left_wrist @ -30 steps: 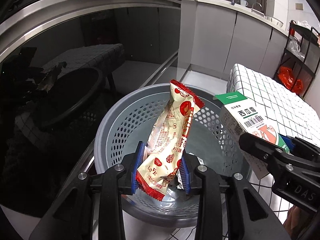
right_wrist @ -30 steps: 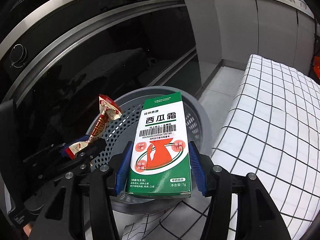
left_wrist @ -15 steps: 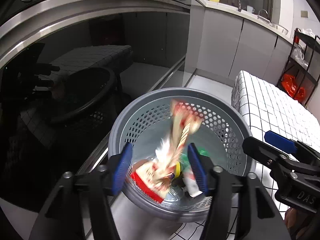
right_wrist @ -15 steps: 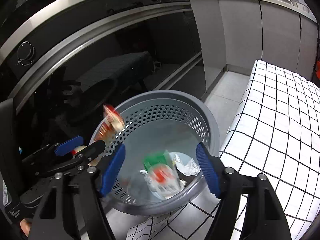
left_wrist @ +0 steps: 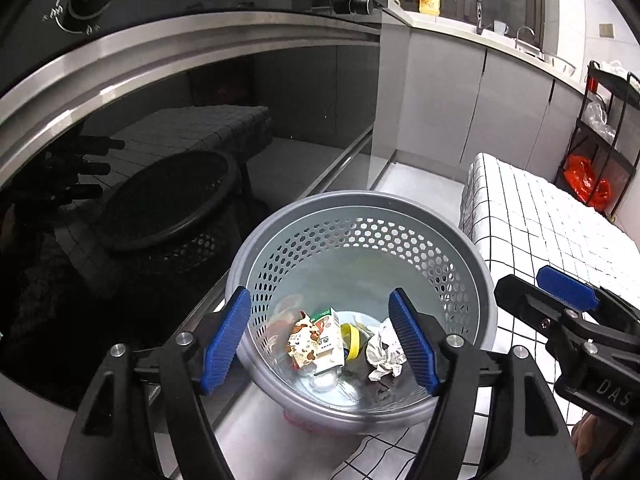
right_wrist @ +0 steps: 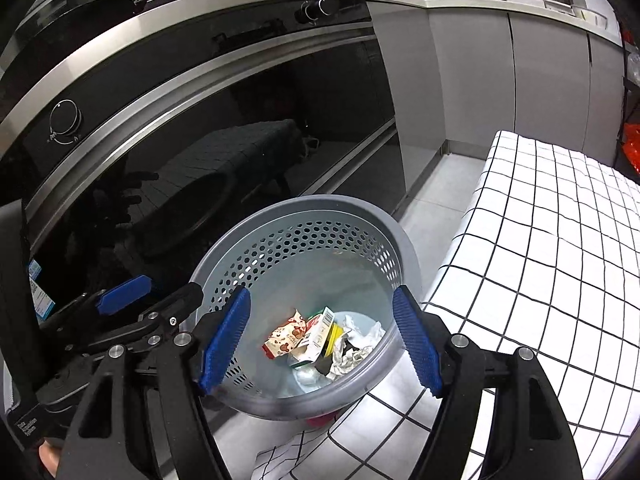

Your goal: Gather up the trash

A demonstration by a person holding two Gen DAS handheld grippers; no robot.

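Left tongs (left_wrist: 320,336): spread wide, nothing between the blue pads, poised above the grey perforated bin (left_wrist: 360,208). Right tongs (right_wrist: 320,340): likewise released and empty, over the same bin from the other side; each pair shows at the edge of the other's view.

Trash lies at the bin bottom: snack wrapper (left_wrist: 304,338), green-and-white carton (left_wrist: 330,340), a yellow lid-like piece (left_wrist: 352,342), crumpled paper (left_wrist: 384,352). All of it sits inside the rim; none hangs over.

The bin stands on the floor between the dark glass oven front (right_wrist: 200,140) and the checked cloth (right_wrist: 540,240) draped over what seems a worktop.

Risks, as judged: the two pairs hang close together, so a careless withdrawal could knock them together or clip the rim and tip the light bin.

Unclear: the dark object under the crumpled paper; a clear item at the very bottom; something red below the bin, cut off. Whether more trash remains on the cloth lies out of frame.
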